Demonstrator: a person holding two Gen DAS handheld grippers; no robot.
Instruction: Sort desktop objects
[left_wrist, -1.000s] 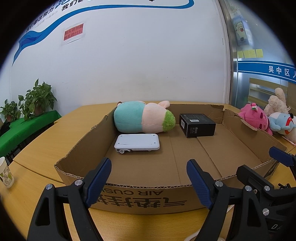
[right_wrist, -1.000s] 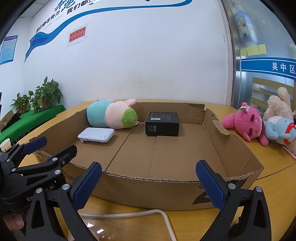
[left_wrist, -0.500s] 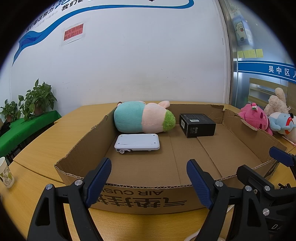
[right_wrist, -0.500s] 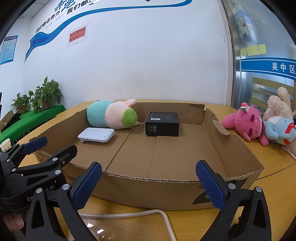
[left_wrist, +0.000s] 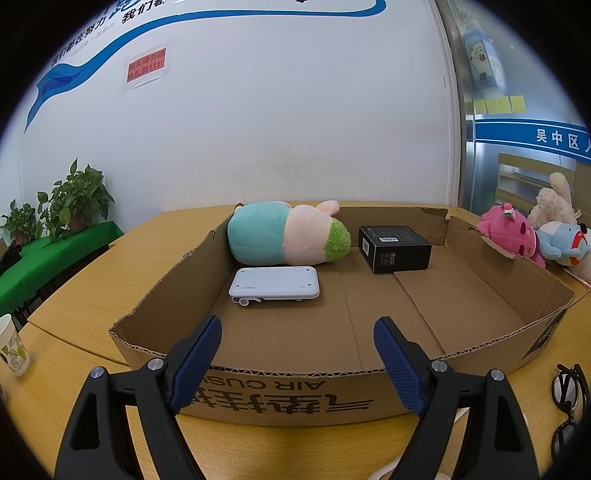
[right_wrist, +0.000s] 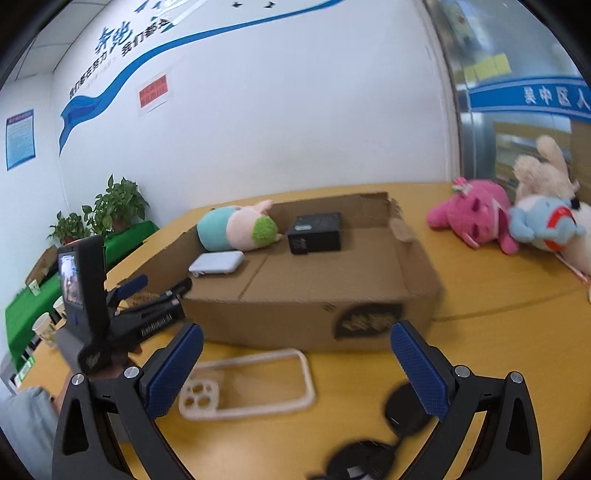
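Left gripper (left_wrist: 297, 349), jaws spread, empty, lower centre, before cardboard box (left_wrist: 280, 384). Right gripper (right_wrist: 295, 363), jaws spread, empty, above phone case (right_wrist: 247, 384) and glasses (right_wrist: 399, 424) on desk (right_wrist: 498, 314). Inside box: plush (left_wrist: 286, 233), white device (left_wrist: 275, 284), black box (left_wrist: 395, 248).

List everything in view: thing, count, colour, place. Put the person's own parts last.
cardboard box: 1, brown, on table
long plush: 1, teal-pink-green, in box
white device: 1, in box
black box: 1, in box
phone case: 1, clear-white, table before box
sunglasses: 1, black, table
plush toys: 3, pink, blue, beige, table right
paper cup: 1, white
plants: 2, green
left gripper: open
right gripper: open
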